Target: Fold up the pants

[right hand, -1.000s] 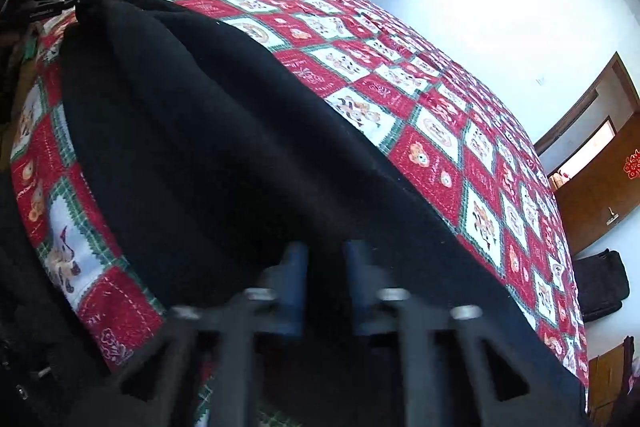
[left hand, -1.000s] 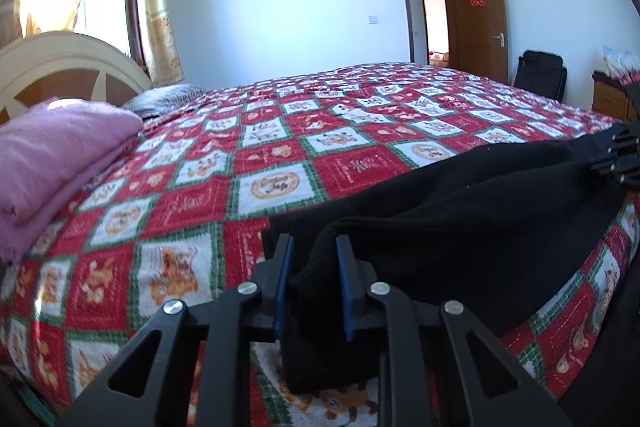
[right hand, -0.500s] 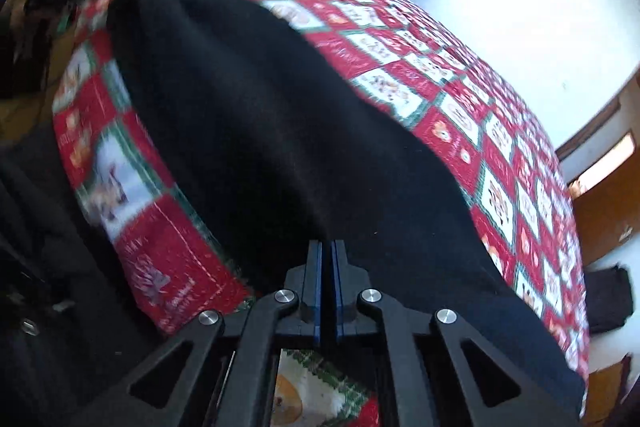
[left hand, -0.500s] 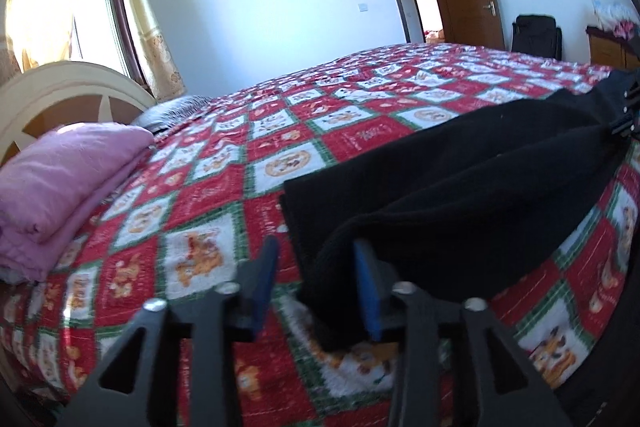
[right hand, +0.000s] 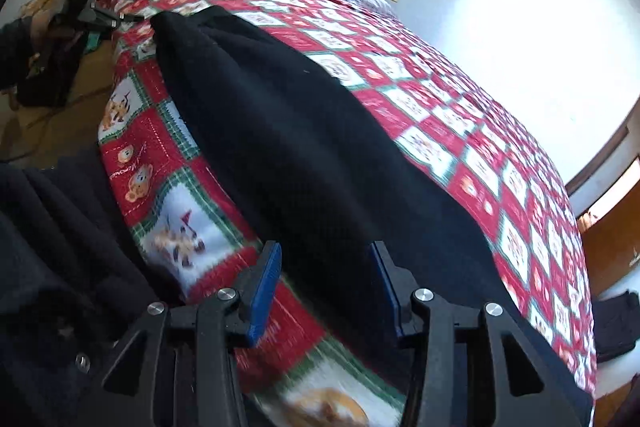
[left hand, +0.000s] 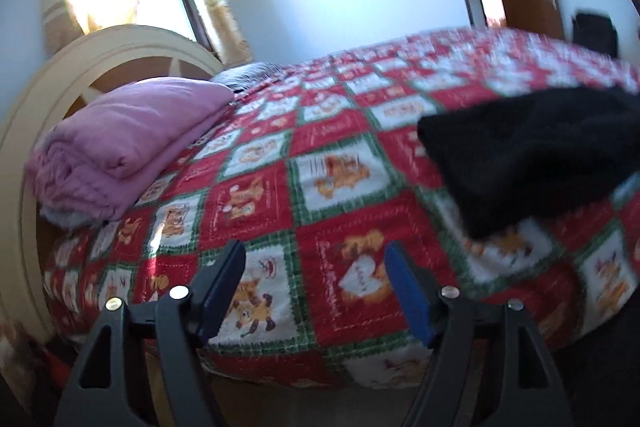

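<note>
The black pants (right hand: pixel 304 163) lie in a long band along the near edge of the bed (left hand: pixel 344 187), likely laid flat for another fold. The left gripper (left hand: pixel 316 291) is opening over bare quilt, nothing between its jaws (pants off to its right). The right gripper (right hand: pixel 324 291) is opening too, with cloth between its jaws but unpinched.

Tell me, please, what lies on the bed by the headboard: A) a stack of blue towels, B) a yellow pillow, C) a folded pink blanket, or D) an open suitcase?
C: a folded pink blanket rests on the patterned quilt right in front of the cream headboard, well apart from the black pants.
</note>
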A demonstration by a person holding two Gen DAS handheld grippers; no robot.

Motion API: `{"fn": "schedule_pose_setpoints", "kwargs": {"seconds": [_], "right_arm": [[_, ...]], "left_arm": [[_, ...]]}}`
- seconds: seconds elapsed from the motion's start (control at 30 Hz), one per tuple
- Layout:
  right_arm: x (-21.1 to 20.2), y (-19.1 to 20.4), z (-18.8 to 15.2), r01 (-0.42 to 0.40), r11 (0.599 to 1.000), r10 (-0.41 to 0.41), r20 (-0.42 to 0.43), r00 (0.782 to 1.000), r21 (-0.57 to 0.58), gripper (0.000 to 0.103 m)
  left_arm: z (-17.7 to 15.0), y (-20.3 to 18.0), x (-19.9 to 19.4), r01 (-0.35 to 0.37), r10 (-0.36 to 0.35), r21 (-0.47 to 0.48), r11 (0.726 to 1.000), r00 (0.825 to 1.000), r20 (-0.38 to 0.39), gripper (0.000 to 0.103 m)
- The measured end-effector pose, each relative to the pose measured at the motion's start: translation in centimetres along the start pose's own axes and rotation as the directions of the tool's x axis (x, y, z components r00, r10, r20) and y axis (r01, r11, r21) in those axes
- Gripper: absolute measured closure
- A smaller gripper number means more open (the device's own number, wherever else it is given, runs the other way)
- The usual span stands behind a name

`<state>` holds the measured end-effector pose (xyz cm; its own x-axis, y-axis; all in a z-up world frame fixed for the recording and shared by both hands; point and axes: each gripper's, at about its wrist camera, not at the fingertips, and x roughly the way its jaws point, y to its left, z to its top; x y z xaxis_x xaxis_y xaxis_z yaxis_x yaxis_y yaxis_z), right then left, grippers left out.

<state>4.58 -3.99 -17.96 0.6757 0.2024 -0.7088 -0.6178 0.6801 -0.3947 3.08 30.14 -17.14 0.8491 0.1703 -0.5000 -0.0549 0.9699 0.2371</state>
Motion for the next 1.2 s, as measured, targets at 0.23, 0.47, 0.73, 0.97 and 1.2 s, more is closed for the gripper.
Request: {"fn": "schedule_pose_setpoints", "kwargs": {"seconds": [0.23,0.47,0.73,0.97,1.2], "right_arm": [[2.3,0.7,1.7,-0.006,1.000,0.006,-0.014,1.000,-0.001,0.063],[3.9,1.6,2.3,0.008,0.999,-0.010,-0.048,0.999,-0.038,0.063],[3.7,2.0,1.7,-0.006,0.999,0.004,-0.056,0.998,-0.044,0.063],[3.2,1.2,2.3,-0.064,0.997,0.067,-0.058,0.996,0.037,0.098],[1.4,1.1,2.3,-0.144,0.988,0.148,-0.064,0.987,0.060,0.100]], "left_arm": [[3.8,-3.3,0.0,0.220,-0.211,-0.140,0.965,0.974,0.080,0.027],[6.0,-9.3,4.7,0.237,-0.240,-0.115,0.965,0.971,-0.006,0.026],[4.4,-9.0,6.1,0.230,-0.245,-0.219,0.948,0.969,-0.042,0.015],[4.3,-8.5,6.1,0.201,-0.216,-0.223,0.954,0.975,-0.046,0.009],[4.0,-8.4,6.3,0.194,-0.209,-0.229,0.954,0.977,-0.043,0.006]]}}
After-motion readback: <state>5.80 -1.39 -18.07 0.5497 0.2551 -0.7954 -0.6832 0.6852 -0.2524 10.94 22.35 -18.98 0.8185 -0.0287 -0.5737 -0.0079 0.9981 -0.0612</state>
